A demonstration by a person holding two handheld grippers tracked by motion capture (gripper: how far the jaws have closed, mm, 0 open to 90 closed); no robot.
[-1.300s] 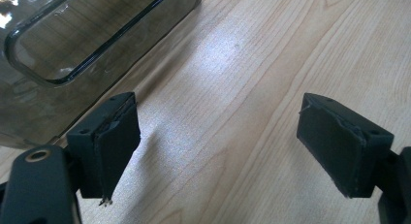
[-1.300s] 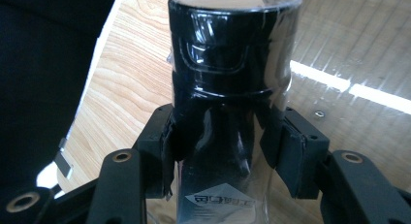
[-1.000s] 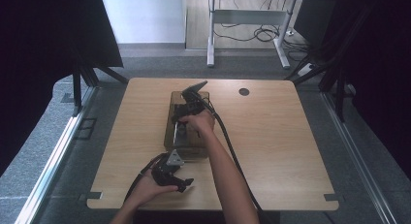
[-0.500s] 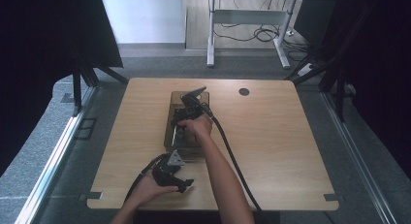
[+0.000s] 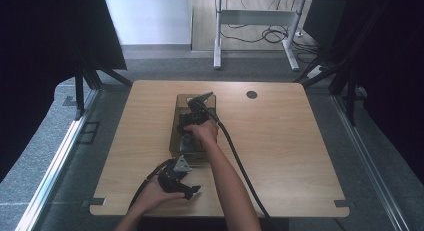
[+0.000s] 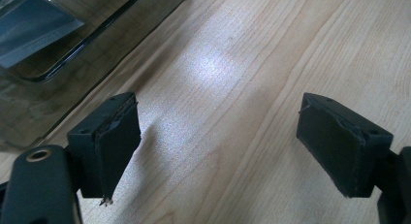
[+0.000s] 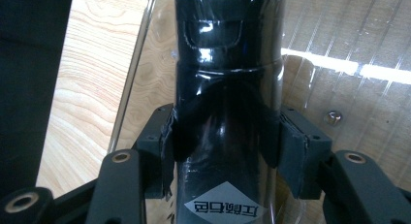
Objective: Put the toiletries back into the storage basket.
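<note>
— High view: what is the surface?
— One light wooden table (image 5: 280,156) on grey floor (image 5: 125,66), dark curtains (image 5: 45,66) around.
— And the tools?
— Two. Right gripper (image 7: 225,151) clamps one black bottle (image 7: 228,88) inside the transparent tray (image 5: 178,105); left gripper (image 6: 218,151) rests released, nothing between.

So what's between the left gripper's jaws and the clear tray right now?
Only bare wooden table, seen in the left gripper view: the left gripper stands open over it, with the clear tray off to its upper left.
</note>
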